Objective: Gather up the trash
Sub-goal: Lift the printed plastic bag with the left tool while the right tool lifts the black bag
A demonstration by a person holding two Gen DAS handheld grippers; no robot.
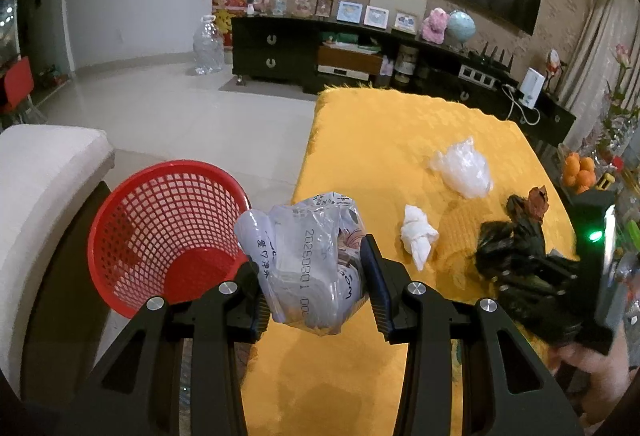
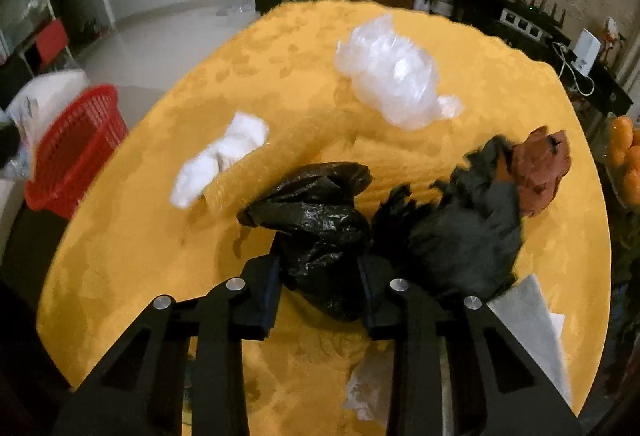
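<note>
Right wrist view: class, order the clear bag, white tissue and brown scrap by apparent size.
1. Clear bag
2. White tissue and brown scrap: too alike to rank.

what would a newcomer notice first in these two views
The bright yellow tablecloth strewn with trash fills both views. The left tool grips a crumpled printed plastic bag beside the red mesh basket, at the table's left edge. The right tool is shut on a black plastic bag on the cloth.
</note>
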